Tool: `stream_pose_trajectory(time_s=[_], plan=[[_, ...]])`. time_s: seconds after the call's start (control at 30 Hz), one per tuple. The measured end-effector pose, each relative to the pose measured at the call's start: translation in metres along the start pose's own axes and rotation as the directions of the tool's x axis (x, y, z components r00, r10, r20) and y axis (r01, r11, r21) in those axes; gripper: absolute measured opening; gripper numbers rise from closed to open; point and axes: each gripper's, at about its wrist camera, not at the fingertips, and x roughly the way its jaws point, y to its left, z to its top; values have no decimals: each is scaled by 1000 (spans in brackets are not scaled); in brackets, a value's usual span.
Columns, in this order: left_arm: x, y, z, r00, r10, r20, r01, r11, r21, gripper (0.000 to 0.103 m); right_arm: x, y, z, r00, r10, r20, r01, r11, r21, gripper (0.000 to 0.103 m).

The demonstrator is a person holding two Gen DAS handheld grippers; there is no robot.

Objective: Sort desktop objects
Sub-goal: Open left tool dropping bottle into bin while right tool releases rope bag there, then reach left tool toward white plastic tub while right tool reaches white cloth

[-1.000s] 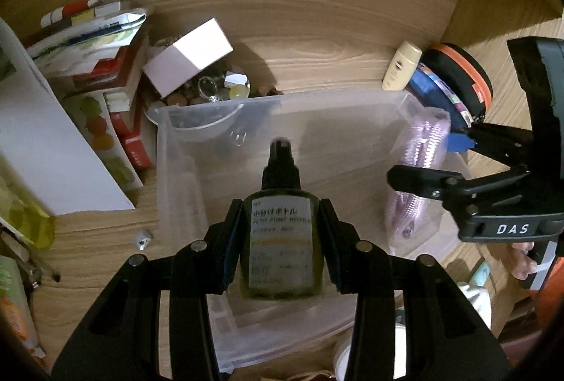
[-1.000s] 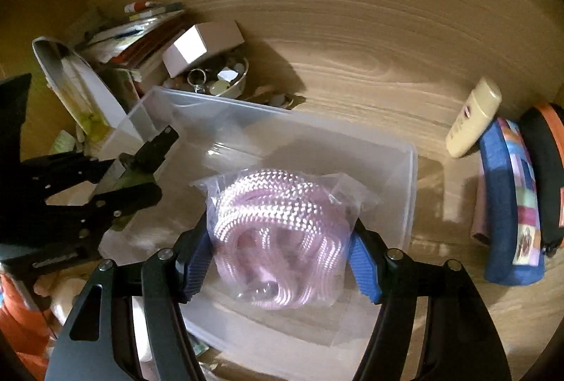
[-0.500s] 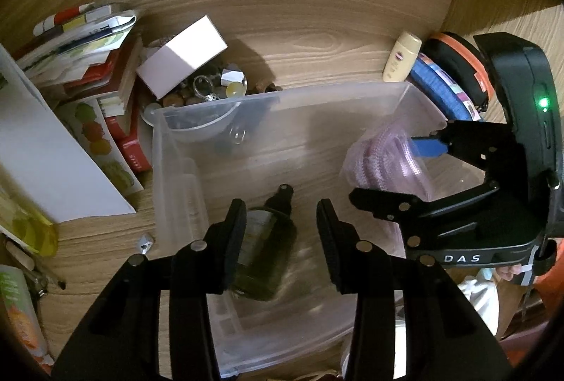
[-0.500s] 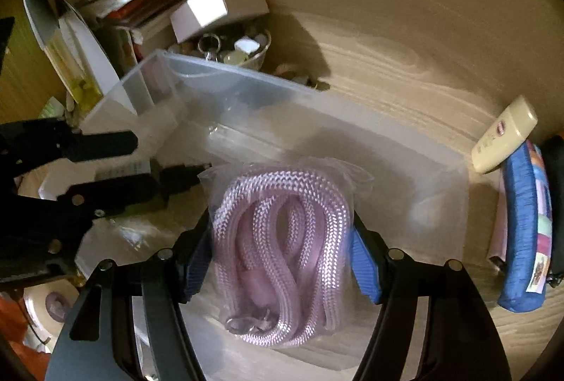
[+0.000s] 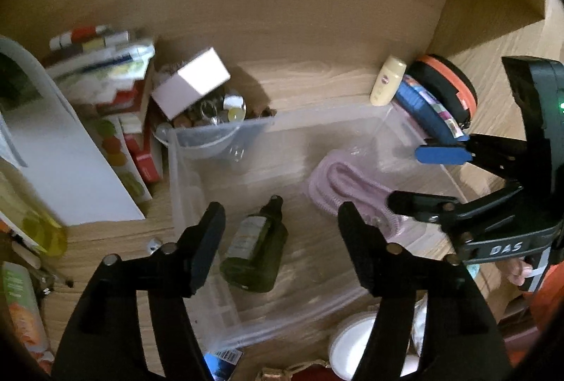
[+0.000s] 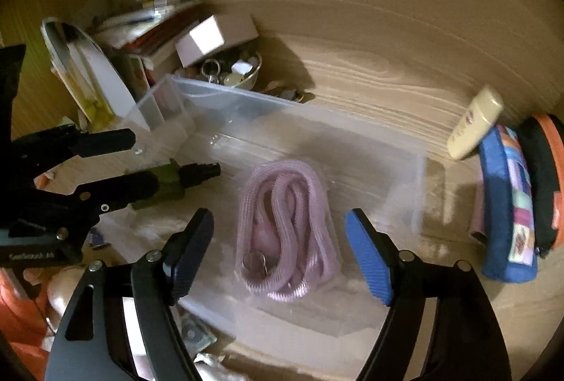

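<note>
A clear plastic bin (image 5: 218,130) (image 6: 416,183) stands on the wooden desk. A dark green pump bottle (image 5: 253,245) lies on its side inside it at the left; part of it shows in the right wrist view (image 6: 169,182). A bagged pink rope (image 5: 345,194) (image 6: 282,233) lies inside at the right. My left gripper (image 5: 282,240) is open and empty above the bottle. My right gripper (image 6: 280,247) is open and empty above the rope, and also shows in the left wrist view (image 5: 423,180).
A bowl of small trinkets (image 5: 211,123) with a white box (image 5: 192,81) sits behind the bin. Books and papers (image 5: 102,71) pile at the left. A cream lotion bottle (image 6: 474,123), a blue pouch (image 6: 507,204) and an orange-rimmed case (image 6: 546,176) lie at the right.
My left gripper let go of the green bottle, which now lies in the bin. My right gripper opened and let the bagged rope drop into the bin. Both grippers have lifted.
</note>
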Motion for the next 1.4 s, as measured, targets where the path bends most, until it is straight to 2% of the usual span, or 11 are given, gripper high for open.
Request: stream_pose_trajectory(time_s=[0.2, 0.27, 0.33, 0.53, 0.6, 0.7, 0.87, 1.1, 1.23, 1.4], plan=[[-31, -5, -2, 998, 18, 62, -19, 999, 26, 72, -46, -13, -23, 996, -18, 89, 11, 997, 76, 76], [-44, -3, -5, 997, 29, 78, -31, 999, 24, 74, -61, -16, -31, 993, -17, 118, 5, 995, 97, 83], [-53, -2, -10, 996, 35, 81, -37, 999, 24, 74, -74, -16, -39, 989, -25, 147, 8, 994, 113, 85], [-82, 2, -39, 992, 92, 89, -95, 995, 22, 76, -91, -11, -64, 987, -32, 160, 16, 994, 104, 85], [-90, 2, -49, 990, 111, 92, -115, 993, 34, 76, -92, -10, -73, 988, -16, 154, 0, 995, 101, 85], [-100, 3, -63, 990, 113, 90, -116, 993, 26, 83, -90, -10, -85, 990, 38, 136, -54, 991, 119, 85], [-108, 3, -88, 990, 125, 63, -126, 992, 12, 85, -84, -5, -105, 992, 77, 95, -88, 989, 121, 85], [-103, -2, -123, 994, 106, -7, -106, 994, -4, 86, -70, 11, -125, 992, 119, 31, -121, 989, 84, 85], [-90, -6, -137, 995, 77, -62, -76, 997, 11, 86, -58, 20, -132, 993, 116, -20, -115, 992, 53, 85], [-68, -11, -145, 989, 90, -116, -84, 995, 51, 86, -45, 25, -135, 989, 132, -72, -128, 990, 51, 85]])
